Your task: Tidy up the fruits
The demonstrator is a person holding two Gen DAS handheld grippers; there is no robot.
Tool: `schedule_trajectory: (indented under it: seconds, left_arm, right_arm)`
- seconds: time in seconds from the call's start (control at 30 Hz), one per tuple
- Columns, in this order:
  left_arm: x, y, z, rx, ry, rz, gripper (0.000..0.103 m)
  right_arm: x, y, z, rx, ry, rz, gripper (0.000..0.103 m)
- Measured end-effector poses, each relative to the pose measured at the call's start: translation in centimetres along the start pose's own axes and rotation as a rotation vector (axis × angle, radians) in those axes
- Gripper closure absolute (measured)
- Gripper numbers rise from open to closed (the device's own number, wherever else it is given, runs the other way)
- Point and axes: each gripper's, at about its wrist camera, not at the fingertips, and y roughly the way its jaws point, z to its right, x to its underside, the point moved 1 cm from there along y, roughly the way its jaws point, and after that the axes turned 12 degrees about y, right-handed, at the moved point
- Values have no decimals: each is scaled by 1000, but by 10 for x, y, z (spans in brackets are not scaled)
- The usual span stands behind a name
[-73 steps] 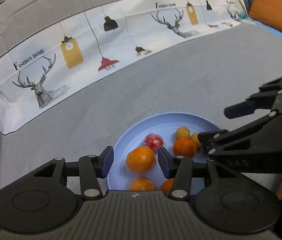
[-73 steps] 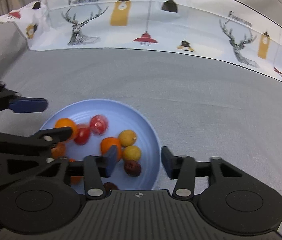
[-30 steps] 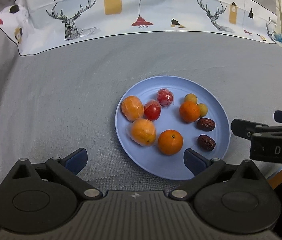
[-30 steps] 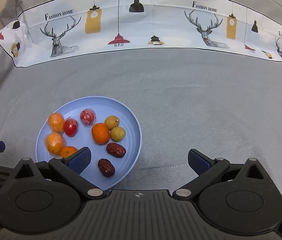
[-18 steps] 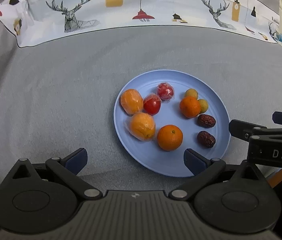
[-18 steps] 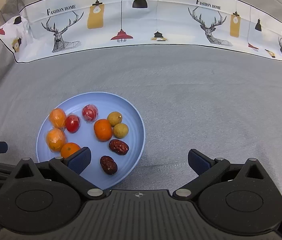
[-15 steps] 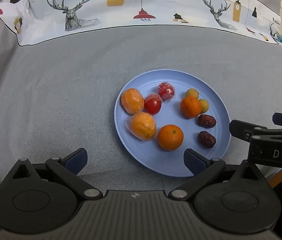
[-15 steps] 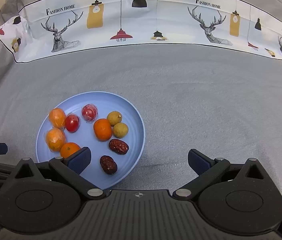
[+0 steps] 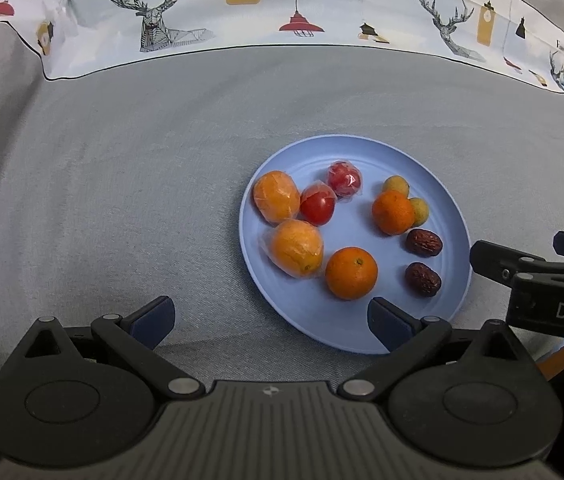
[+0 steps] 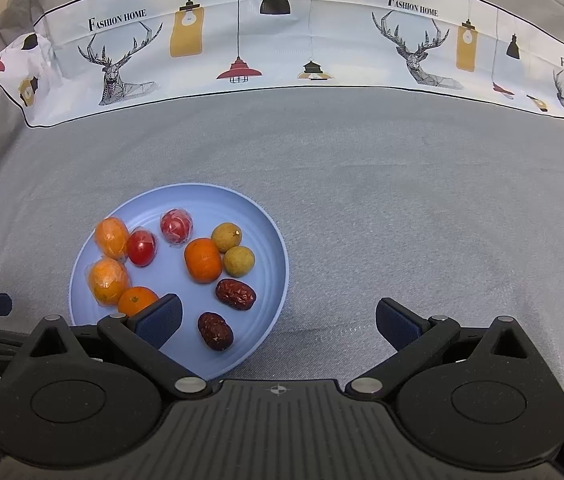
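I have both tools empty: the left hand-held gripper (image 9: pixel 270 318) and the right hand-held gripper (image 10: pixel 280 320) stand spread wide, back from the blue plate (image 9: pixel 447 196). All the fruit sits on it, on the grey cloth. The round loose orange (image 9: pixel 351 273) at the plate's 6 o'clock could roll if I nudge the rim, and the wrapped orange (image 9: pixel 295 247) may slip in its film. 2.4 s ago both grippers were nearly closed, right over the fruit.

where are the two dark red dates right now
In the right wrist view, the two wrinkled dark red dates lie on the round pale blue plate, toward its near right edge, just below the unwrapped orange mandarin and the two yellowish longans.
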Motion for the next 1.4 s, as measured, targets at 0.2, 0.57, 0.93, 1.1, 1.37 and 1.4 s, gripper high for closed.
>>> schedule_trajectory:
  seconds: [0.2,0.57,0.93,1.1,1.37,1.4]
  left_arm:
    - [0,0,1,-2,4,-1,1]
    - [0,-2,2,-4,20,7,1]
    - [-1,-5,4,-10,36,22,1]
    - [-1,-5,4,-11,38,23,1]
    - [-2,-5,5,-12,39,24,0]
    - [-2,-6,5,-12,39,24,0]
  right_arm:
    - [0,0,0,1,-2,-2,1]
    - [0,0,0,1,1,-2,1]
    - [0,1,0,-1,4,-4,1]
    - [1,1,0,-2,4,-4,1]
    - [1,1,0,-1,4,-3,1]
    - [1,1,0,-2,4,-3,1]
